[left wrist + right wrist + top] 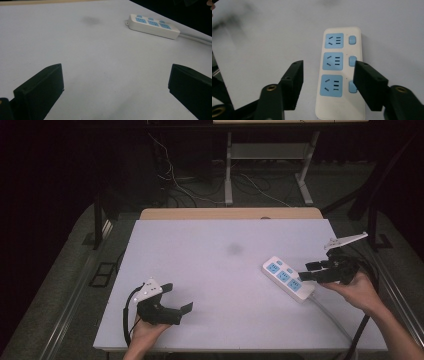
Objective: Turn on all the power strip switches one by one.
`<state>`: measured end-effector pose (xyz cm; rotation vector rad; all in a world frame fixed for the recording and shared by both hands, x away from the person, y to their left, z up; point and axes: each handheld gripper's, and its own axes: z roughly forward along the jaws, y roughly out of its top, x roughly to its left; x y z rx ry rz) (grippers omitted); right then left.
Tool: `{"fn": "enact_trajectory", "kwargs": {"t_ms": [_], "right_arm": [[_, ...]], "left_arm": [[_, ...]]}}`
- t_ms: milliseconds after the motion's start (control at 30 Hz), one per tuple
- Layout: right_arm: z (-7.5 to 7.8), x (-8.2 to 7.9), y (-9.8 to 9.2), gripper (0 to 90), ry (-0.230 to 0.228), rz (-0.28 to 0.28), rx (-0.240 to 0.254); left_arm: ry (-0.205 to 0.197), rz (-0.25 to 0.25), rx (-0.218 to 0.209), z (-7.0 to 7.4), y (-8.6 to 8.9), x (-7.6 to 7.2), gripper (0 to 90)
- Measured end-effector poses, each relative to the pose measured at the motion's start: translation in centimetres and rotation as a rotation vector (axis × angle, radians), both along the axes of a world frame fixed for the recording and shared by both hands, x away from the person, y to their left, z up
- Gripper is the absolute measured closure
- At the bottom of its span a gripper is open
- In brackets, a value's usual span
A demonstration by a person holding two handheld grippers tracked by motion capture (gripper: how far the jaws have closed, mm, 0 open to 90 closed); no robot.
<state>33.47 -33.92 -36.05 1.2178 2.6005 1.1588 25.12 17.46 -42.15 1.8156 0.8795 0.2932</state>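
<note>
The power strip (pixel 342 72) lies flat on the table (pixel 210 270), directly beneath the right gripper (pixel 328 75), whose jaws are spread above its near end. The left gripper (pixel 174 301), jaws spread and empty, sits well apart from it.

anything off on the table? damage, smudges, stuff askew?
One thing: a faint dark smudge on the white table, past its middle and left of the power strip. The strip lies diagonally but looks intact, cable attached. Both grippers are open and empty.
</note>
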Motion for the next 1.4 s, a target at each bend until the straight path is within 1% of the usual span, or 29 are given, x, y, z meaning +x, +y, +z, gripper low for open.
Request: {"fn": "enact_trajectory", "kwargs": {"t_ms": [133, 233, 333, 500, 533, 700, 767, 867, 1033, 1233, 1400], "right_arm": [[-0.3, 0.6, 0.0, 54.3, 0.034, 0.015, -0.006], [-0.7, 0.9, 0.0, 64.5, 0.048, 0.017, -0.005], [-1.0, 1.3, -0.2, 74.1, 0.072, 0.021, 0.001], [-1.4, 1.7, -0.2, 88.2, 0.071, 0.014, -0.018], [-1.5, 1.8, -0.2, 89.9, 0.071, 0.015, -0.024], [-2.2, 2.1, 0.0, 90.0, 0.08, 0.031, -0.074], [-2.5, 2.3, 0.1, 90.0, 0.082, 0.031, -0.086], [-2.7, 2.5, 0.1, 90.0, 0.083, 0.028, -0.093], [-3.1, 2.8, 0.1, 90.0, 0.067, 0.031, -0.116], [-3.8, 2.9, -0.1, 90.0, 0.06, 0.031, -0.127], [-4.6, 2.9, -0.3, 90.0, 0.063, 0.022, -0.121]], "left_arm": [[-0.001, -0.004, 0.006, 0.0, -0.1, 0.0, 0.0], [-0.003, -0.006, 0.007, 0.0, -0.1, 0.0, 0.0], [-0.003, -0.007, 0.009, 0.0, -0.1, 0.0, 0.0], [-0.001, -0.008, 0.006, 0.0, -0.2, 0.0, 0.0], [-0.001, -0.008, 0.006, 0.0, -0.2, 0.0, 0.0], [-0.001, -0.01, 0.007, 0.0, -0.2, 0.0, 0.0], [-0.001, -0.01, 0.007, 0.0, -0.2, 0.0, 0.0], [0.0, -0.011, 0.007, 0.0, -0.2, 0.0, 0.0], [0.001, -0.011, 0.007, 0.0, -0.2, 0.0, 0.0], [0.003, -0.013, 0.006, 0.0, -0.2, 0.0, 0.0], [0.004, -0.011, 0.005, 0.0, -0.2, 0.0, 0.0]]}}
